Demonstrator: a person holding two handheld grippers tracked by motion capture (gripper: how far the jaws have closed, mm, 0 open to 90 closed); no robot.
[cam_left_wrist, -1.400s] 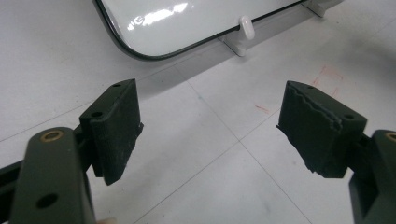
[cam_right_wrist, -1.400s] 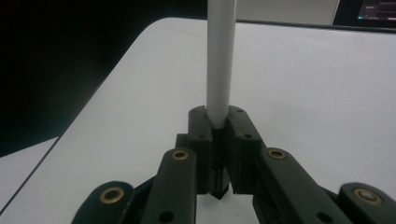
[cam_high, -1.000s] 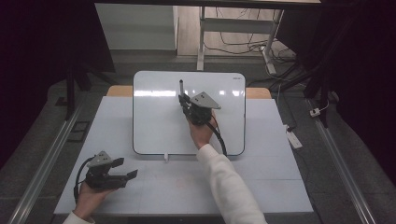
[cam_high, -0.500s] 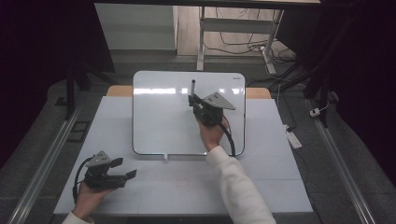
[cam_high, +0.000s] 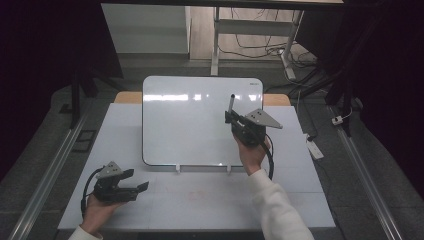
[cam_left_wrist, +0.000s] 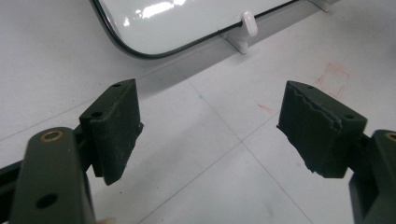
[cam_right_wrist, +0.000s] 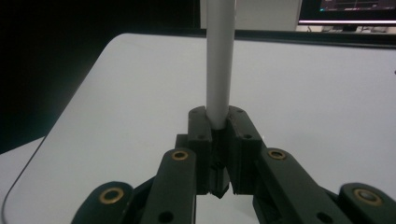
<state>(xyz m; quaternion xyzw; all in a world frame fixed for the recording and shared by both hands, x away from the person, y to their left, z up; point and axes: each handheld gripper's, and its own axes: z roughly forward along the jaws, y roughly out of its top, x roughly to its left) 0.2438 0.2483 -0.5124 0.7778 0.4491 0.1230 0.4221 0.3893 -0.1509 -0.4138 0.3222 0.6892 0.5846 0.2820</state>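
Right gripper (cam_high: 234, 116) clamped on a grey marker (cam_right_wrist: 219, 60) — long axis running straight out from the jaws, tip up over the right part of the whiteboard (cam_high: 190, 125). Left gripper (cam_left_wrist: 224, 130) spread wide, gripping nothing, resting near the table's (cam_high: 200, 200) front left corner — well apart from the board. Probably writing next; right hand far nearer.

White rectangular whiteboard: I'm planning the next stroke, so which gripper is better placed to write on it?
Right. The right gripper is clamped on the grey marker above the whiteboard; the left gripper rests open on the table.
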